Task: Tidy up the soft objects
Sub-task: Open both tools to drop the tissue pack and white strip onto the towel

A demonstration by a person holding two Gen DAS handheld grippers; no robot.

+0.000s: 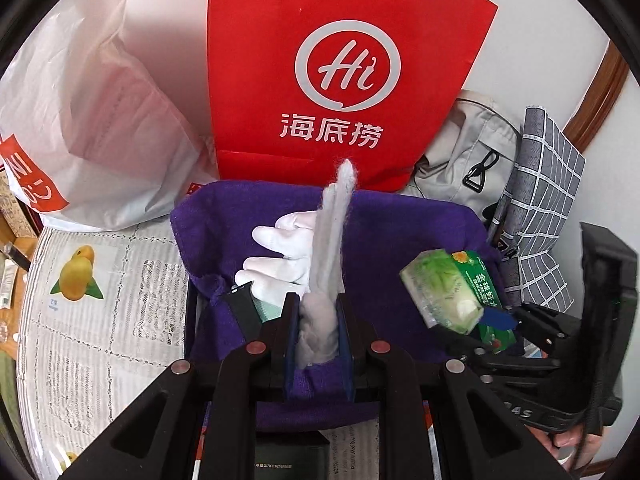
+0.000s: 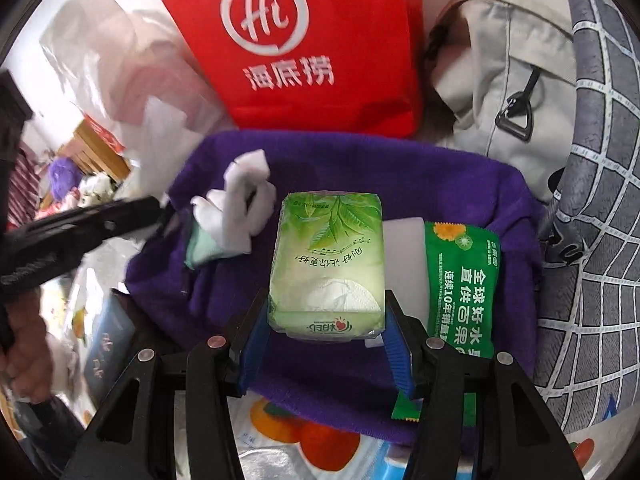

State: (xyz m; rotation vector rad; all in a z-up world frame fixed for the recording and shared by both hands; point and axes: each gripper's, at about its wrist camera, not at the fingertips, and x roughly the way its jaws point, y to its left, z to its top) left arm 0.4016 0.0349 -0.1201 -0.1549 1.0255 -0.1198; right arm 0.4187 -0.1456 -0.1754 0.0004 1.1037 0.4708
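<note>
A purple fabric bin (image 1: 400,216) (image 2: 452,168) stands open before both grippers. My left gripper (image 1: 318,312) is shut on a grey fuzzy sock (image 1: 334,232) and holds it upright over the bin. My right gripper (image 2: 326,320) is shut on a green tissue pack (image 2: 328,264), which also shows in the left wrist view (image 1: 444,288), above the bin. A white glove (image 1: 280,256) (image 2: 240,200) lies inside the bin over a pale green cloth (image 2: 200,248). A green wet-wipe packet (image 2: 460,288) lies in the bin at the right.
A red paper bag (image 1: 344,64) (image 2: 320,40) stands behind the bin. A white plastic bag (image 1: 92,112) is at the left, a grey backpack (image 1: 468,160) (image 2: 500,80) and a checked grey cloth (image 1: 548,208) (image 2: 592,220) at the right. A fruit-print table cover (image 1: 100,320) lies underneath.
</note>
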